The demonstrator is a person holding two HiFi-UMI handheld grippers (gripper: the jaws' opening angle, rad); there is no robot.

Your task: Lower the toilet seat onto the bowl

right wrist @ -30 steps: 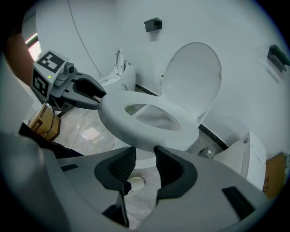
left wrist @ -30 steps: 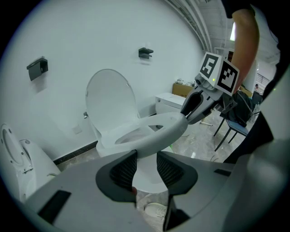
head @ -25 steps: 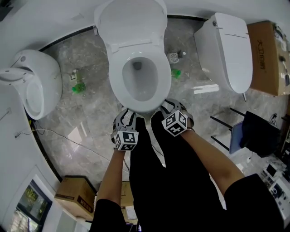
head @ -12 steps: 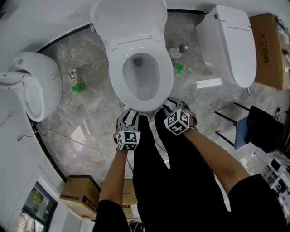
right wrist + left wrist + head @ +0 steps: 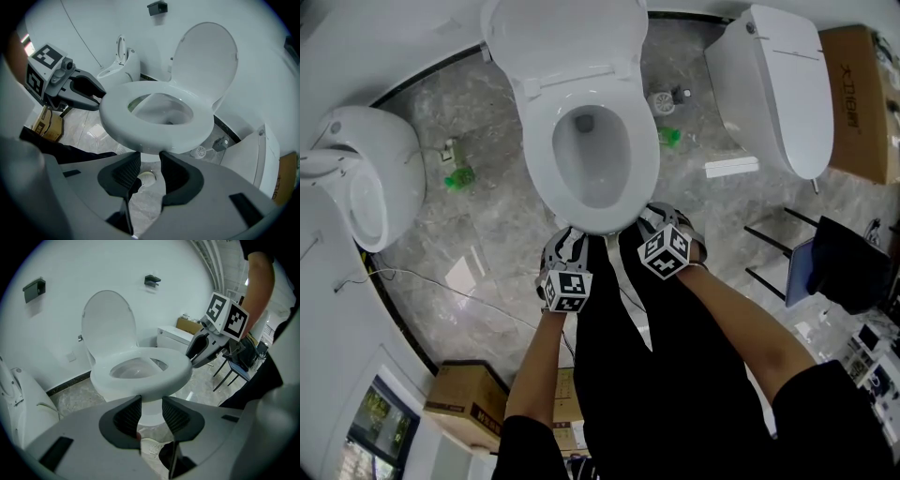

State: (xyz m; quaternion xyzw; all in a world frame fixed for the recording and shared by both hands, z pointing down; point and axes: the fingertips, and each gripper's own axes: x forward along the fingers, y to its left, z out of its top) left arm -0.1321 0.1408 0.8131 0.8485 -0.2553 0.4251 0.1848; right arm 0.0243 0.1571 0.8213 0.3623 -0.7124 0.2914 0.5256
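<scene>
Now, seat point(image 5: 540, 155): laid flat on the bowl point(image 5: 600, 178), lid point(image 5: 567, 37) stood upright behind.
Axis: run straight away from the person, hinge at the far end.
Left gripper point(image 5: 566, 234): jaws held slightly apart, nothing between, just short of the front rim.
Right gripper point(image 5: 651, 217): likewise, equally near.

Nothing could be read: dark print stood on the cardboard box point(image 5: 858, 112) to the right of the toilet point(image 5: 546, 178) and on the lower box point(image 5: 457, 405) to its lower left, both prints too small to make out.
</scene>
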